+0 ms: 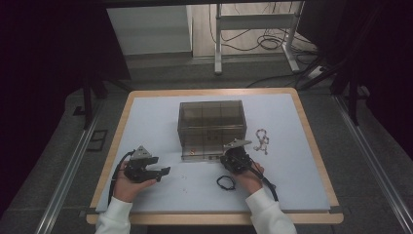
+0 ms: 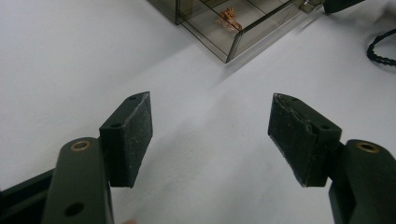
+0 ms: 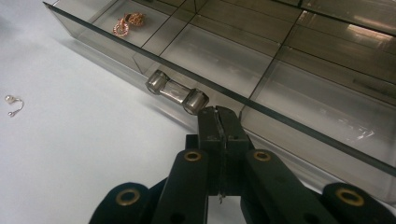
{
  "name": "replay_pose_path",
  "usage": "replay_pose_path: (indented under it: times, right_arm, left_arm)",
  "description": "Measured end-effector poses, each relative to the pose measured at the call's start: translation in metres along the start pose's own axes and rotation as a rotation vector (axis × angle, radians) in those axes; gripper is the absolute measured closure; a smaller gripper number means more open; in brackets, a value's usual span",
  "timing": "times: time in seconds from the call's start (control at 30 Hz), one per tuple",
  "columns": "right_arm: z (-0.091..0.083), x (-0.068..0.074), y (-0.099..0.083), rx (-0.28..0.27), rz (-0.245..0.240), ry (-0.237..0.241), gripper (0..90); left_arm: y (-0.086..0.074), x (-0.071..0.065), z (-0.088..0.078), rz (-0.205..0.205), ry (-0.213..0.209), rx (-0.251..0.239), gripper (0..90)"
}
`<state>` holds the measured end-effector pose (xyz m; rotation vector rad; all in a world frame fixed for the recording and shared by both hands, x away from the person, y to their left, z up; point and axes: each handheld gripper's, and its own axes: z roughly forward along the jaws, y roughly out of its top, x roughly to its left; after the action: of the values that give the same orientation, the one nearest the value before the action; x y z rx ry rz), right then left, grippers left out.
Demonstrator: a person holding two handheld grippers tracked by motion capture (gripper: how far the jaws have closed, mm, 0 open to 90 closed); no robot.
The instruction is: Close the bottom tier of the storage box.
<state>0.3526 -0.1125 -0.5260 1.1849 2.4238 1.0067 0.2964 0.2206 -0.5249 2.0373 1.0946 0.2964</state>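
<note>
While the left gripper [image 1: 163,171] sits lower left of centre in the high view, jaws spread wide w/ nothing between, bare white mat lies all round it: free room out to the wooden table edge [image 1: 113,146] at left and across to the drawer box. In the left gripper view its two black pads [image 2: 128,135] stand far apart over plain mat, and the drawer's corner shows at the frame top.

Centre of the high view: the smoked see-through organiser box [image 1: 211,127], w/ its bottom drawer [image 1: 204,155] pulled a bit toward the frame bottom. The drawer is tinted clear plastic, split by dividers into compartments; rose-gold earrings [image 3: 128,23] lie in the upper-left compartment of the right gripper view. Its front wall runs as a long diagonal from upper left to lower right there, and the clear bar handle [image 3: 176,92] lies parallel to it.

The right gripper [image 1: 233,157] is right of centre, at the drawer front, jaws pressed together w/ nothing held, tips just beside the handle's right end; touching or not, can't tell. A black cord loop [image 1: 225,182] lies close below it, a bead bracelet [image 1: 262,140] further right, then open mat to the right edge. A small pearl earring [image 3: 13,105] lies at far left of the right gripper view.
</note>
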Motion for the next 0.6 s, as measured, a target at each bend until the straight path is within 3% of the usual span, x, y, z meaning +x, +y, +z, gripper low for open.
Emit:
replay_pose_path:
  times: [0.6]
  right_arm:
    - [0.0057, -0.0024, 0.0058, 0.0, 0.009, -0.005, 90.0]
  left_arm:
    - [-0.0011, 0.0017, 0.0012, 0.002, -0.002, 0.006, 31.2]
